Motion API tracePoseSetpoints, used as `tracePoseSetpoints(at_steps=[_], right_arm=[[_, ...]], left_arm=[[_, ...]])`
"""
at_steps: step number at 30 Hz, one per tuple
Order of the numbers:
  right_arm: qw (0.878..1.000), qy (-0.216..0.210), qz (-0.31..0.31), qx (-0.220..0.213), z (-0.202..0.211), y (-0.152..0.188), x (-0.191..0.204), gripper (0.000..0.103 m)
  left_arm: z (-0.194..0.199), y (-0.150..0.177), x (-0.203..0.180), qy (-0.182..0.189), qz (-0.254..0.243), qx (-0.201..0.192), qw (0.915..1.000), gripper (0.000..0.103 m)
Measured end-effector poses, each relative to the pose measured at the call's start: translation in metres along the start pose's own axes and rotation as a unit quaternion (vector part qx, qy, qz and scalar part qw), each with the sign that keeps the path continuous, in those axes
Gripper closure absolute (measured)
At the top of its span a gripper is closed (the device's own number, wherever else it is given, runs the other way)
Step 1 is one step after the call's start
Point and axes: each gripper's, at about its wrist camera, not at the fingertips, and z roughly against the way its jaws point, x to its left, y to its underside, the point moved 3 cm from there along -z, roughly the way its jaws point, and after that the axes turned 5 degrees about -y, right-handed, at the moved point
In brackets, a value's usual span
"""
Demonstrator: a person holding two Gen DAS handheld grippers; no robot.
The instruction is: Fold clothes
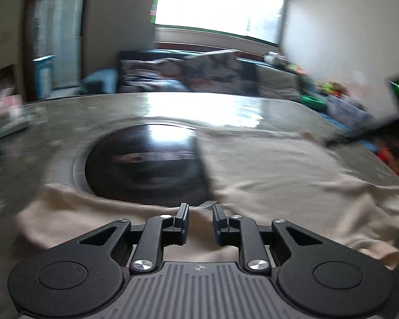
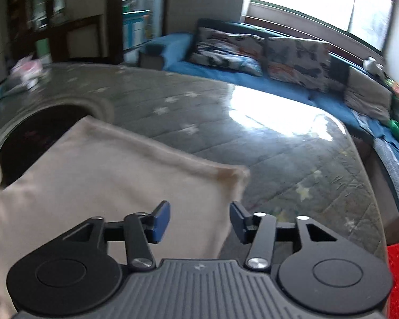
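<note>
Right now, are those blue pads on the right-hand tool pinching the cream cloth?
Apart. The right wrist view shows the right gripper standing open, clear space between its pads, the cream cloth lying beneath, unpinched.

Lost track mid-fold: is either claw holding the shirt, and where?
Neither. The left claw and right claw both stand open and empty above the cream shirt.

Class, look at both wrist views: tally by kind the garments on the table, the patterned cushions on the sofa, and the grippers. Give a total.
Garments: 1, cream garment
Cushions: 2, and
Grippers: 2, left gripper and right gripper
Total: 5
</note>
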Motion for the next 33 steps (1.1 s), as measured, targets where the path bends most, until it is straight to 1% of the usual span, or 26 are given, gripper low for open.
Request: tracePoseSetpoints(at_steps=[2, 3, 4, 7, 9, 11, 14, 15, 16, 17, 19, 23, 25, 28, 31, 33], right_arm=[[1.0, -0.016, 0.018, 0.002, 0.012, 0.011, 0.017, 0.048], [0.999, -0.025, 0.027, 0.003, 0.017, 0.016, 0.026, 0.048], [0.999, -0.033, 0.035, 0.004, 0.022, 0.022, 0.035, 0.046], [0.996, -0.06, 0.063, 0.008, 0.033, 0.037, 0.069, 0.043], [0.993, -0.076, 0.091, 0.007, 0.038, 0.045, 0.094, 0.042], [0.989, -0.096, 0.114, 0.004, 0.042, 0.049, 0.117, 0.042], [0.979, -0.131, 0.156, -0.003, 0.046, 0.053, 0.154, 0.043], [0.975, -0.142, 0.168, -0.006, 0.046, 0.052, 0.164, 0.043], [0.973, -0.153, 0.173, -0.007, 0.045, 0.052, 0.172, 0.044], [0.971, -0.163, 0.176, -0.007, 0.044, 0.052, 0.18, 0.045], [0.966, -0.183, 0.184, -0.007, 0.043, 0.052, 0.195, 0.045], [0.959, -0.216, 0.182, -0.006, 0.037, 0.054, 0.216, 0.045], [0.956, -0.232, 0.18, 0.001, 0.034, 0.06, 0.224, 0.046], [0.95, -0.253, 0.185, 0.005, 0.036, 0.066, 0.232, 0.046], [0.948, -0.244, 0.205, -0.005, 0.042, 0.067, 0.237, 0.046], [0.947, -0.246, 0.206, -0.008, 0.044, 0.067, 0.238, 0.046]], left_arm=[[0.003, 0.0, 0.022, -0.056, 0.018, -0.002, 0.9983, 0.079], [0.004, 0.001, 0.033, -0.09, 0.026, -0.003, 0.9956, 0.073], [0.004, 0.002, 0.043, -0.119, 0.035, -0.003, 0.9923, 0.068], [0.004, 0.004, 0.071, -0.191, 0.06, -0.001, 0.9798, 0.061], [0.001, 0.005, 0.083, -0.211, 0.076, 0.005, 0.9747, 0.058], [-0.003, 0.006, 0.091, -0.211, 0.088, 0.01, 0.9734, 0.058], [-0.01, 0.007, 0.095, -0.193, 0.097, 0.014, 0.9763, 0.061], [-0.012, 0.007, 0.096, -0.186, 0.101, 0.012, 0.9773, 0.071], [-0.013, 0.006, 0.096, -0.18, 0.102, 0.01, 0.9784, 0.085], [-0.013, 0.006, 0.096, -0.175, 0.102, 0.008, 0.9792, 0.091], [-0.012, 0.004, 0.098, -0.175, 0.105, 0.004, 0.9789, 0.096], [0.004, 0.0, 0.103, -0.201, 0.115, -0.027, 0.9726, 0.097], [0.008, 0.001, 0.107, -0.205, 0.117, -0.034, 0.9712, 0.097], [0.004, 0.006, 0.11, -0.2, 0.113, -0.021, 0.9731, 0.097], [-0.005, 0.012, 0.113, -0.198, 0.116, -0.004, 0.9732, 0.096], [-0.006, 0.017, 0.116, -0.195, 0.126, -0.003, 0.9727, 0.096]])
